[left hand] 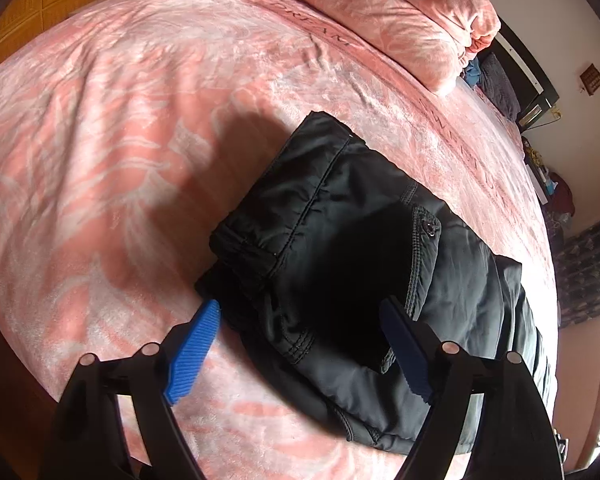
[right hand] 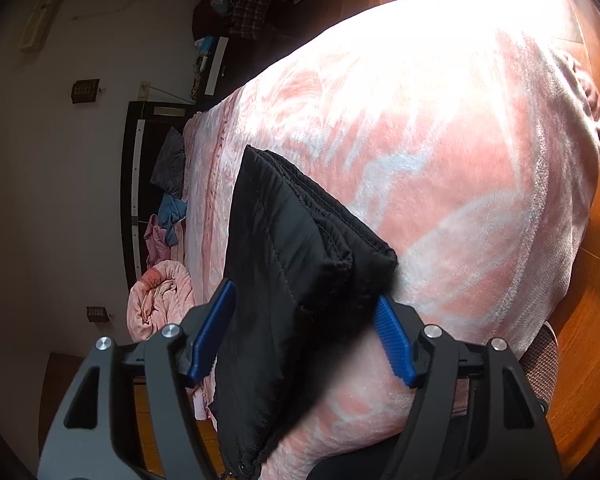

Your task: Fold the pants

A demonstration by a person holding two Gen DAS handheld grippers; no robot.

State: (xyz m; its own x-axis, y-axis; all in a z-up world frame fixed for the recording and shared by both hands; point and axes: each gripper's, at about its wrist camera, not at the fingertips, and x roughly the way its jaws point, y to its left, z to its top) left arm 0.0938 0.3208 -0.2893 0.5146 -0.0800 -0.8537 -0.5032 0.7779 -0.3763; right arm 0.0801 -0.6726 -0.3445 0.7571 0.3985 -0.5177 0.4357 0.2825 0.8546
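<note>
A: Where are the pants [left hand: 340, 256] rn?

B: On the pink bedspread [left hand: 120, 140], near its front edge. Black, padded, already folded into a thick stack. Left view shows a pocket w/ a small snap on top. Right view shows layered edges at one corner of the stack.

A: Grippers?

B: Left gripper [left hand: 300, 344]: blue pads spread wide, low over the near edge of the stack, one pad out over the bedspread, the other over the fabric. Pinching nothing. Right gripper [right hand: 304, 332]: also spread, its pads either side of the stack's corner, fabric between them but no squeeze that I can see.

A: So what's the step?

B: My guess: last fold or tidy-up. To do it well, get all layers in the bite, not just the top one, since padded fabric will likely slip & spring back. Keep both ends level when lifting, press flat after.

A: Any containers, baskets?

B: None in view. Just a folded pink quilt [left hand: 400, 12] at the far side of the bed, loose clothes by the headboard [right hand: 172, 184], too small to ID.
</note>
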